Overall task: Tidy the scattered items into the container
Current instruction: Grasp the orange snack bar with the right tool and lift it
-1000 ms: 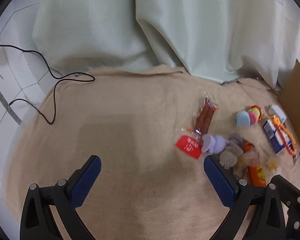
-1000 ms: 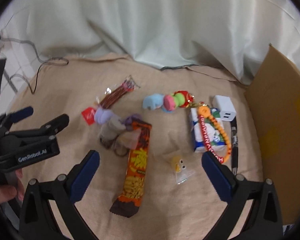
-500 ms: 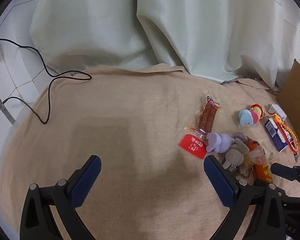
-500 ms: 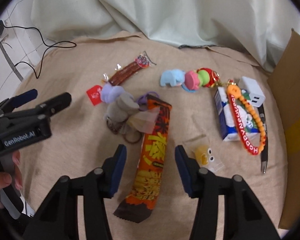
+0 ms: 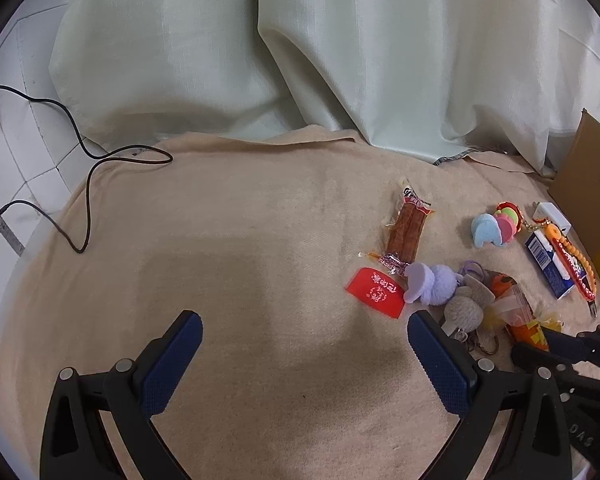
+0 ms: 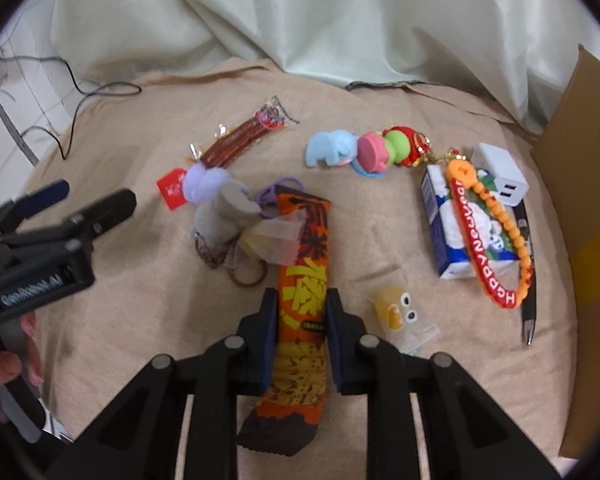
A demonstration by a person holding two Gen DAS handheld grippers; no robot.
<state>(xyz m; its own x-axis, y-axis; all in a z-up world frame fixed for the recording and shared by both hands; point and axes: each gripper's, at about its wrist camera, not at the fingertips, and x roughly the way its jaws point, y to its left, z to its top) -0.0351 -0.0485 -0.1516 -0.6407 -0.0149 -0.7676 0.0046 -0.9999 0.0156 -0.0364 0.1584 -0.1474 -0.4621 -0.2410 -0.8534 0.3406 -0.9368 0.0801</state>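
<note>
Right gripper (image 6: pixel 301 312) is down on the beige cloth (image 6: pixel 140 320), its jaws closing narrow around the long orange-and-yellow snack packet (image 6: pixel 306 280). The blue pads (image 6: pixel 269 332) sit against both edges of the wrapper, which lies flat with its dark brown end nearest the camera. Just right of that, a small clear bag with a yellow googly-eyed sweet (image 6: pixel 396 312) rests on the cloth, apart from the fingers.

Over to the left gripper (image 5: pixel 304 344): jaws spread wide, nothing between them, only bare cloth under it. A hand (image 6: pixel 4 364) shows at the edge of the right wrist view, gripping its handle.

Moving further out, a cluster of grey and lilac plush keyrings (image 6: pixel 224 204) lies touching the packet's far end, with a translucent wrapper draped over both. Beside them sits a red paper tag (image 6: pixel 172 188), and beyond it a clear-wrapped stick of reddish-brown meat snack (image 6: pixel 240 140).

On the right, a blue-and-white small carton (image 6: pixel 456 236) lies flat, an orange beaded strap with a red lettered band (image 6: pixel 496 236) across it, a dark pen (image 6: pixel 530 296) alongside. Behind the carton, a white charger block (image 6: pixel 500 176). Next to that, a pastel plush charm in blue, pink, green and red (image 6: pixel 360 150).

Far right, the brown cardboard box (image 6: pixel 588 184), the container, stands at the cloth's edge. At the back hangs a pale green curtain (image 5: pixel 300 60), and a black cable (image 5: pixel 88 176) trails at left.
</note>
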